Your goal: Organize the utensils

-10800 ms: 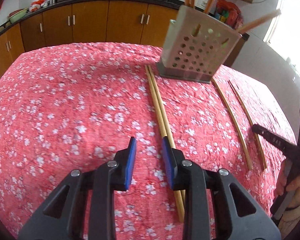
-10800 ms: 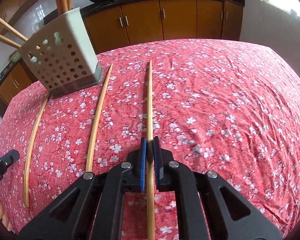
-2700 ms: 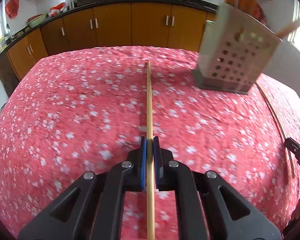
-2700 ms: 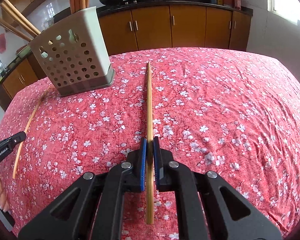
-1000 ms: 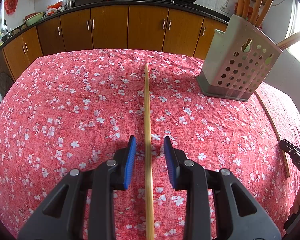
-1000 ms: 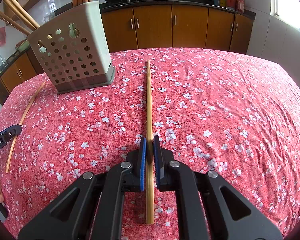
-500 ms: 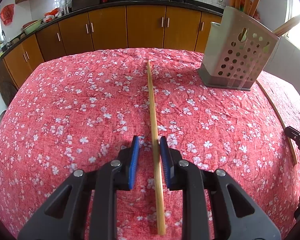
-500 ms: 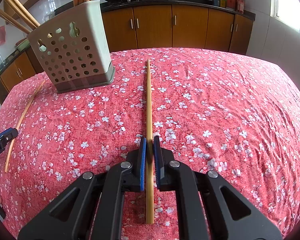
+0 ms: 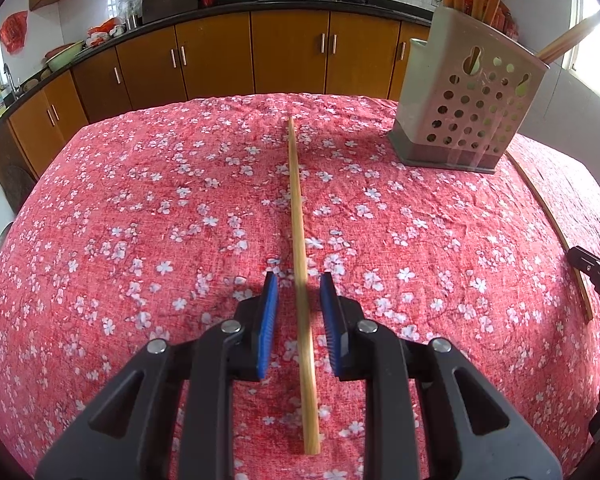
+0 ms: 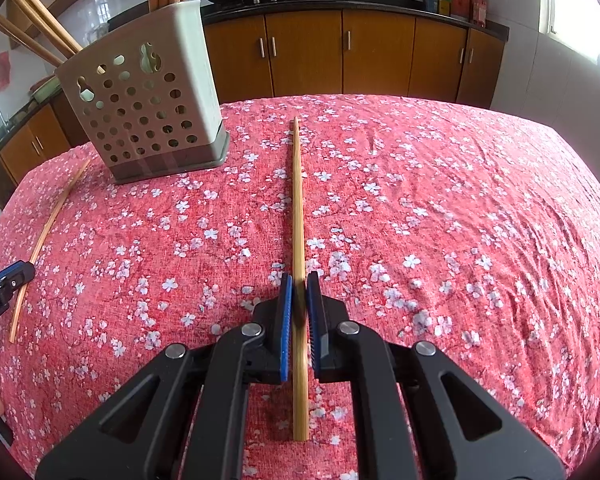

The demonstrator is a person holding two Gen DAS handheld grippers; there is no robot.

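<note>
Gripping one chopstick tight, the right tool awaits while the left tool, jaws narrowing but apart, must clamp the chopstick between them, then carry to the holder ahead-right.

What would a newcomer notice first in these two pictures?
A long chopstick lying on the red flowered tablecloth, between the open jaws of the left gripper. Behind stands a perforated utensil holder full of chopsticks. The right gripper grips another chopstick.

A long bamboo chopstick points at the cabinets beside the upright perforated holder.
</note>
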